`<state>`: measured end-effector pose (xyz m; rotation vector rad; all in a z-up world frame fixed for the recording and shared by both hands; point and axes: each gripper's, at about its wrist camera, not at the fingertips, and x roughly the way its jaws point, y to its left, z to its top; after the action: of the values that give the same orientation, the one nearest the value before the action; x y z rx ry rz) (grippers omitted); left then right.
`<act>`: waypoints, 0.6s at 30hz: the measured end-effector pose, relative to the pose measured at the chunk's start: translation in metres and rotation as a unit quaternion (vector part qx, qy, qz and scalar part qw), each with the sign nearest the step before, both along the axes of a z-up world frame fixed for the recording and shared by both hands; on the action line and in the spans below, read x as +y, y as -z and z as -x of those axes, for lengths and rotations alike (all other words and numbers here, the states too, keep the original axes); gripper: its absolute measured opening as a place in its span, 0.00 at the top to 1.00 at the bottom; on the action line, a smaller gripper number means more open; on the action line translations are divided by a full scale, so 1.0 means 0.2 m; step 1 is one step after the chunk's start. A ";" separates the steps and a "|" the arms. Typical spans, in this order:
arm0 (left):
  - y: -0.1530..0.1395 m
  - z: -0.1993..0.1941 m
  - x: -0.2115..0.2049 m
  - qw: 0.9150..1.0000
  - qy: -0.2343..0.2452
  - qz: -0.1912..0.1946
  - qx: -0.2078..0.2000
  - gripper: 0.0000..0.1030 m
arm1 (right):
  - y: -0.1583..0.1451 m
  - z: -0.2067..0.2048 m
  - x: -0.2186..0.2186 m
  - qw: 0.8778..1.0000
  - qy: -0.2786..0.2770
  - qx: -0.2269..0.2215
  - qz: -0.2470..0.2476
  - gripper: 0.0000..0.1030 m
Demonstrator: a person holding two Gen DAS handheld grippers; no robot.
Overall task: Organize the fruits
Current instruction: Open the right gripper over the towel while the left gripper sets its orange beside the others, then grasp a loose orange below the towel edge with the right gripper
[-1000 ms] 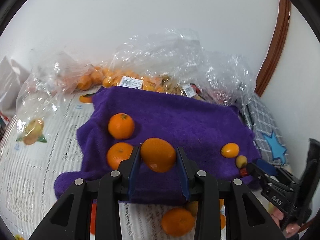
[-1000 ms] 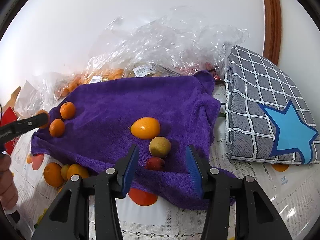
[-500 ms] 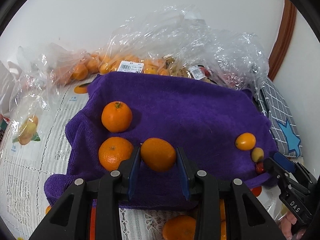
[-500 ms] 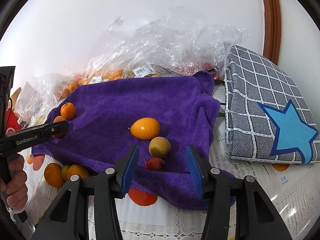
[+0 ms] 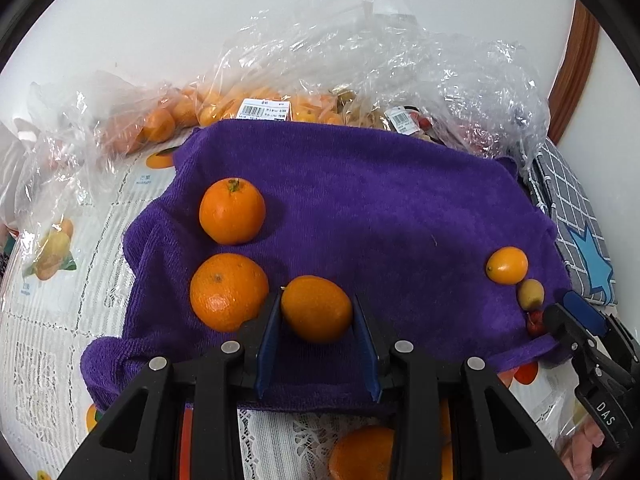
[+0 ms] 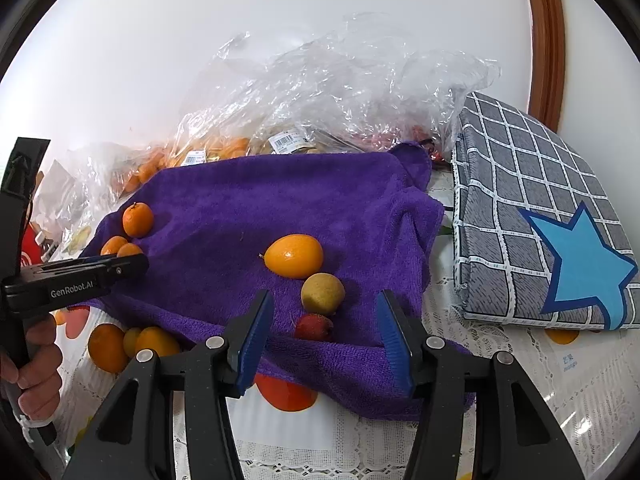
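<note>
Low in the centre of the left wrist view, our left gripper holds an oval orange fruit between its blue pads; the left pad presses its side, while the right pad sits right at its other side, though we cannot tell for sure that it touches. This fruit hangs over the purple towel. Just left of it, touching the left finger, lies a large orange, and above that a second orange with a green stem. Toward the right edge of the frame a small yellow-orange fruit, a greenish-yellow one and a red one line up on the towel.

In the right wrist view, our right gripper has its jaws apart with nothing between the pads; the red fruit lies on the towel between the tips and the greenish-yellow fruit just beyond them. At the lower left, more oranges rest on the white tablecloth. Crumpled clear bags of fruit fill the upper middle, and a grey checked cushion with a blue star sits at right.
</note>
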<state>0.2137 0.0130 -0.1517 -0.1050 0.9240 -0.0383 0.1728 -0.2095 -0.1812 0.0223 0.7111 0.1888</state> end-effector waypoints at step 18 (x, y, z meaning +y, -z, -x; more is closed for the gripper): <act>-0.21 0.24 0.24 0.999 0.005 0.023 -0.042 0.56 | -0.14 0.15 0.05 0.999 0.016 -0.005 -0.029 0.47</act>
<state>0.1666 0.0600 -0.1106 -0.1409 0.8402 -0.0724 0.1421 -0.1996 -0.1542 0.0879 0.6951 0.1794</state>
